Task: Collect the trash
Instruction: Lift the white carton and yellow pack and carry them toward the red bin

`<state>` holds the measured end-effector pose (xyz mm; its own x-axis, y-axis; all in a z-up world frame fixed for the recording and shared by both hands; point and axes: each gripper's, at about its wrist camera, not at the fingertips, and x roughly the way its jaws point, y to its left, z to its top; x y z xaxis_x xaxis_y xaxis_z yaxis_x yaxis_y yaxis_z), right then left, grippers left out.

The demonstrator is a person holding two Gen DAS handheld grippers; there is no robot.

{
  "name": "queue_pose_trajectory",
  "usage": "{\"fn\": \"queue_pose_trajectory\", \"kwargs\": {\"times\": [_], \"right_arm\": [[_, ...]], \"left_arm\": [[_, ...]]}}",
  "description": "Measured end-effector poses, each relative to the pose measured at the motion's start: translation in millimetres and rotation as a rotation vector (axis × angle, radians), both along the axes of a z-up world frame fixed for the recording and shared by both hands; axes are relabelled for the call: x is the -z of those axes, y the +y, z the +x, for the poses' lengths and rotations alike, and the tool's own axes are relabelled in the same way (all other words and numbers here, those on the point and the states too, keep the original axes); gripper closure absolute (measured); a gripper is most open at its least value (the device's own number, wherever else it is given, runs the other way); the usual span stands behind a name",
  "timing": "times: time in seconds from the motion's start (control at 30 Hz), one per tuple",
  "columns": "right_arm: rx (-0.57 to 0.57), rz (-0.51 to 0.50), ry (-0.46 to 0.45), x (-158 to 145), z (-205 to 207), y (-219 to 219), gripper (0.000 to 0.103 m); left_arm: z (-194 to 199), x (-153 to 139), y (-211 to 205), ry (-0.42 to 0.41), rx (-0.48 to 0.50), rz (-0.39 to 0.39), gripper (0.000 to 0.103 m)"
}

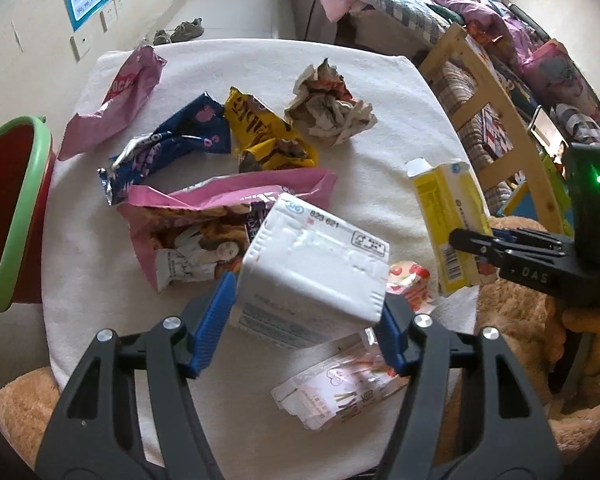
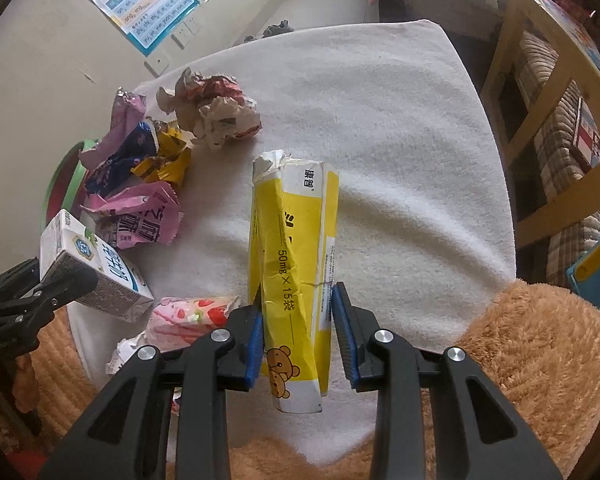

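Trash spread over a white-towelled surface (image 1: 260, 64), bin (image 1: 16, 216) at far left, red inside with a green rim. Next to it in the left wrist view: pink wrapper (image 1: 116, 104), blue wrapper (image 1: 168, 148), yellow wrapper (image 1: 264, 136), crumpled paper (image 1: 328, 108), pink snack bag (image 1: 204, 224). White carton (image 1: 316, 272) clamped between the blue pads of the left gripper (image 1: 306, 316), tilted, above a flattened pink box (image 1: 340, 392). Yellow box (image 1: 448, 224) at right, pinched by the right gripper (image 1: 466, 242). Seen only in the right wrist view: bear print and "50mg" text on the yellow box (image 2: 296, 272), right gripper (image 2: 298, 332) clenched across its lower half, left pad pressed in, right pad just at the edge. Carton's blue printed side (image 2: 100, 268) also shown only there, at far left.
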<state>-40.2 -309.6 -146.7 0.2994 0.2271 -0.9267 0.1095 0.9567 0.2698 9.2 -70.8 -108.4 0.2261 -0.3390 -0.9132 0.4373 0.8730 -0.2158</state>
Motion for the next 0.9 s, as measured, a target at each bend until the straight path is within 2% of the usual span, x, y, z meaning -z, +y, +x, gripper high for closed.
{"fn": "queue_pose_trajectory", "kwargs": {"times": [0.1,0.3,0.43,0.63,0.9], "right_arm": [[-0.001,-0.004,0.006,3.7,1.3,0.4,0.072],[-0.003,-0.007,-0.003,2.8,-0.6,0.3,0.072],[-0.005,-0.009,-0.006,2.0,-1.0,1.2,0.072],[0.0,-0.006,-0.021,-6.8,-1.7,1.5,0.072],[-0.049,-0.004,-0.123,-45.7,7.4,20.6,0.072]], "left_arm": [[-1.4,6.0,-4.1,0.001,0.016,0.054,0.044],[-1.6,16.0,-3.3,0.032,0.01,0.071,0.044],[-1.4,14.8,-0.7,0.023,-0.002,0.064,0.045],[1.4,-9.1,5.6,-0.07,-0.024,0.029,0.046],[18.2,-47.3,38.1,-0.158,-0.152,-0.029,0.046]]}}
